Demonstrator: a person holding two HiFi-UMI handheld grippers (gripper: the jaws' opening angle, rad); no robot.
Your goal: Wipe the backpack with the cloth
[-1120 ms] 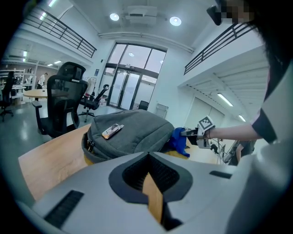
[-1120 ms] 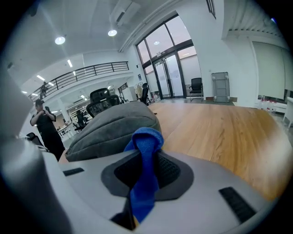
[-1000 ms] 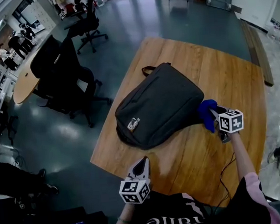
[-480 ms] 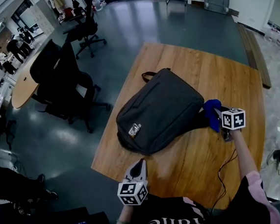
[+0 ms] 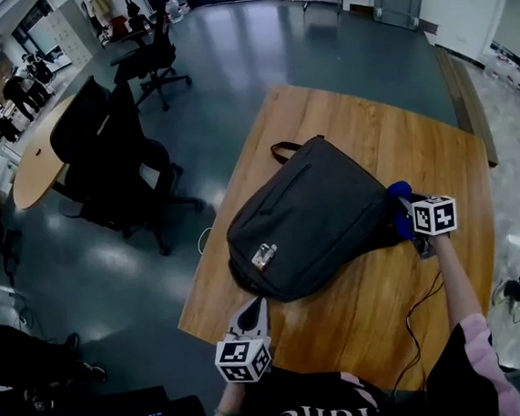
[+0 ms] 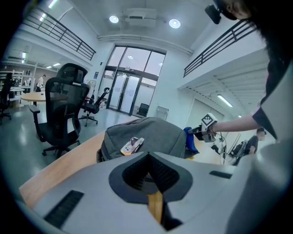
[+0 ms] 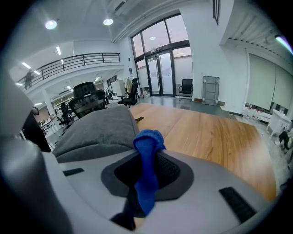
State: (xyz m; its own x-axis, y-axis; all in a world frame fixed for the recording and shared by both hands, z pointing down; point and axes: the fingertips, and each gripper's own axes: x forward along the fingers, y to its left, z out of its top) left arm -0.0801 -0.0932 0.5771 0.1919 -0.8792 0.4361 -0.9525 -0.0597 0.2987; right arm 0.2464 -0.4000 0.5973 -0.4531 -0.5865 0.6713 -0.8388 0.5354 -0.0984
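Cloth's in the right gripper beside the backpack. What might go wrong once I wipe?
The left gripper is shut on nothing, so the backpack lies loose; a push from the right gripper might slide it toward the edge of the table. The cloth is pinched in a narrow bunch, so the jaws might rub the fabric.

Blue cloth [image 5: 397, 208], dark grey backpack [image 5: 319, 208]

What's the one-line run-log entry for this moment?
right gripper: shut on blue cloth beside backpack | left gripper: shut, empty, near backpack | backpack: lying on wooden table
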